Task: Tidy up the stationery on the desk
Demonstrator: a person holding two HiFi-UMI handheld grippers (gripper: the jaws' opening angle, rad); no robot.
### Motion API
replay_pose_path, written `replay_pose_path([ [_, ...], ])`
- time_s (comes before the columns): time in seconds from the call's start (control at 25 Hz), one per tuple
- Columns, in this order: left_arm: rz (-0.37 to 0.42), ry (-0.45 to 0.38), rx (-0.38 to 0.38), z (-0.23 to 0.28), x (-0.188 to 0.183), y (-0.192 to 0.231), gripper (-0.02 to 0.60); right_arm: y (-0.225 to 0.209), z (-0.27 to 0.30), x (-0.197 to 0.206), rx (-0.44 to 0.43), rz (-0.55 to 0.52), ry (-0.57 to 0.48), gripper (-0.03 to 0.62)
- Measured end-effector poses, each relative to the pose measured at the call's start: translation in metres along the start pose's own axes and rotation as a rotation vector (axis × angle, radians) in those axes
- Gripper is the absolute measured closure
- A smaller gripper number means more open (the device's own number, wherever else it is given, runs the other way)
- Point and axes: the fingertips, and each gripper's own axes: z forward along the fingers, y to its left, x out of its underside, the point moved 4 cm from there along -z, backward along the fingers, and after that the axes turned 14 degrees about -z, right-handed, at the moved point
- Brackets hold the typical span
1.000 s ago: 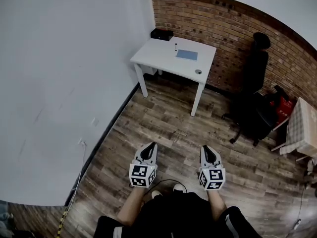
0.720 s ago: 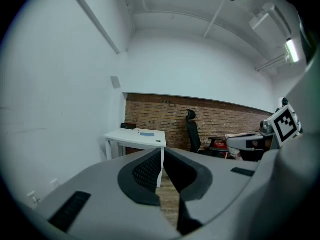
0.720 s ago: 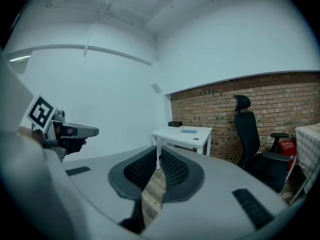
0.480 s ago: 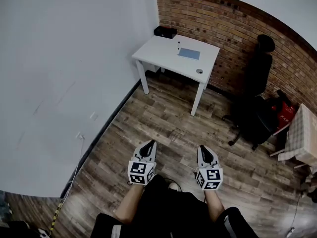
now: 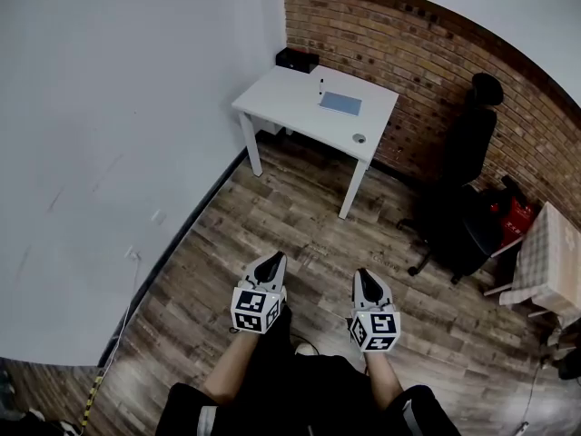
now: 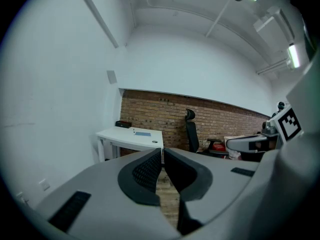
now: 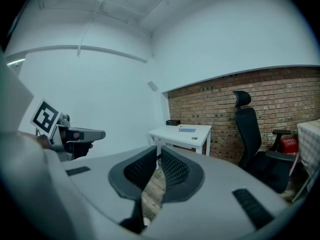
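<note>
Brick-walled room, plank floor; white bench (image 5: pixel 272 98) at 12 o'clock, well apart from the person. Left tongs (image 5: pixel 271 261) and right tongs (image 5: pixel 365 277) are both closed on nothing. The bench carries a flat blue pad (image 5: pixel 340 104), a slim upright pen (image 5: pixel 320 85) at its 10 o'clock, and a small round item (image 5: pixel 359 138). Likely hazard: closed tongs arriving carelessly could topple the pen.

A black office chair (image 5: pixel 465 193) stands on the wood-plank floor (image 5: pixel 290 230) against the brick wall (image 5: pixel 408 48), with a red object (image 5: pixel 515 218) just beside it and a checked cloth (image 5: pixel 551 248) at the right edge, while a plain white wall (image 5: pixel 118 107) with a small socket (image 5: pixel 158 216) runs along the left.
</note>
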Motion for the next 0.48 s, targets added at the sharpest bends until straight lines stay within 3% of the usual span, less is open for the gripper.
replay_pose_path([
  [0.48,-0.007,0.046,0.06,0.124,-0.047,0.077,0.551,-0.018,0.137,-0.026,0.024,-0.003,0.043,0.569],
])
